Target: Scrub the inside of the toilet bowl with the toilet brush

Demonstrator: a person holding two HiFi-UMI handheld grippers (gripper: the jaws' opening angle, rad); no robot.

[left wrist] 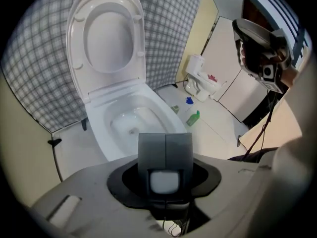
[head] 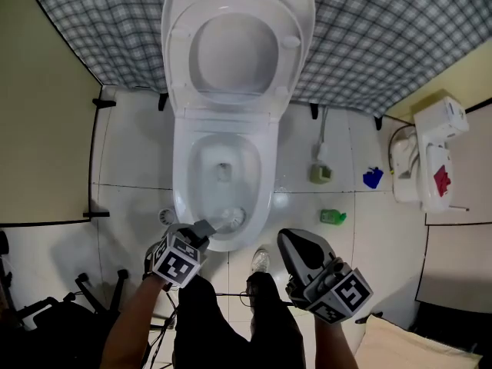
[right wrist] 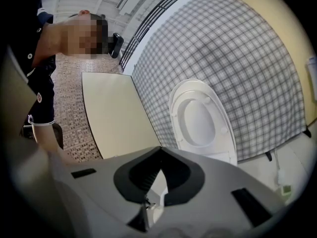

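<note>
- The fingers of the left gripper are clenched round a white rounded stub. I read this as the handle of the white plastic toilet brush.
- In the head view its round pale head seems to sit at the front inner rim of the white ceramic toilet bowl, above the water. It is too small there to be sure.
- The right gripper has its fingertips pressed together on nothing and hangs just outside the bowl's front.
- The oval white lid stands raised against the grey checked wall covering, so the bowl lies fully open.
- To scrub well, I would tip the handle steeper and bring the head down against the inner wall.
- Then sweep in overlapping arcs from under the rim down to the drain.
- The grip should stay firm enough that the handle does not twist between the fingers.
- The right gripper is best held clear of the bowl.
- The green bottle on the white tiled floor stands well apart and should not hinder.
</note>
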